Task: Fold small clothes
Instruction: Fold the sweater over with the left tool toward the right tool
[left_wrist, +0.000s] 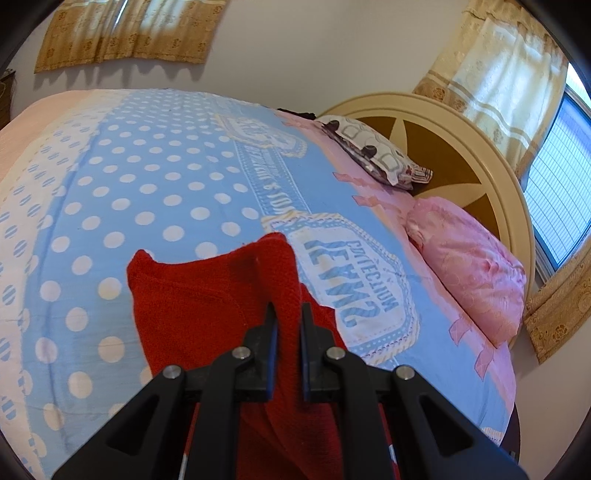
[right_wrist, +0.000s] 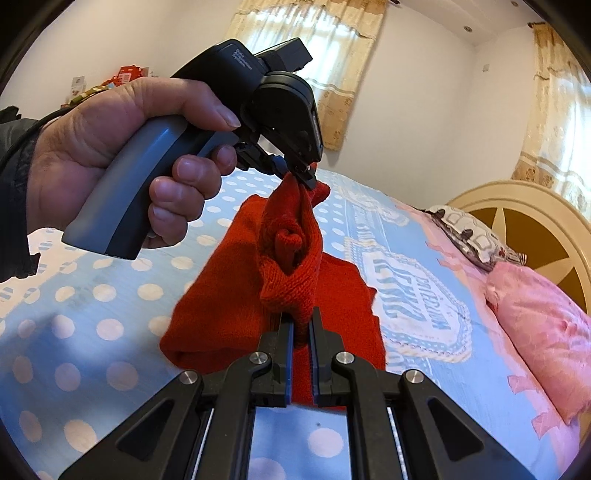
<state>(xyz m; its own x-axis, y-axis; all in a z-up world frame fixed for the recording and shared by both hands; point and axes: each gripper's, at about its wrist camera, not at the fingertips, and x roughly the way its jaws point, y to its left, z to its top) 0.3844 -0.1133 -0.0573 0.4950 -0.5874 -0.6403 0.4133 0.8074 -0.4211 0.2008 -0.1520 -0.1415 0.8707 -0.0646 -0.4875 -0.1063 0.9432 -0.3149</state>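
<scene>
A small red knitted garment (left_wrist: 192, 295) lies partly on the blue polka-dot bedspread (left_wrist: 155, 177), with one edge lifted. My left gripper (left_wrist: 289, 314) is shut on a raised fold of it. In the right wrist view the red garment (right_wrist: 221, 295) hangs bunched between both grippers above the bed. My right gripper (right_wrist: 302, 317) is shut on its near edge. A hand (right_wrist: 110, 147) holds the left gripper (right_wrist: 295, 175), which pinches the far top corner of the knit. The lower part of the cloth rests on the bedspread (right_wrist: 92, 314).
A pink pillow (left_wrist: 469, 266) and a patterned pillow (left_wrist: 373, 151) lie by the round cream headboard (left_wrist: 461, 140) at the right. Curtains (left_wrist: 509, 74) and a window (left_wrist: 554, 199) stand behind it. The bedspread spreads wide to the left of the garment.
</scene>
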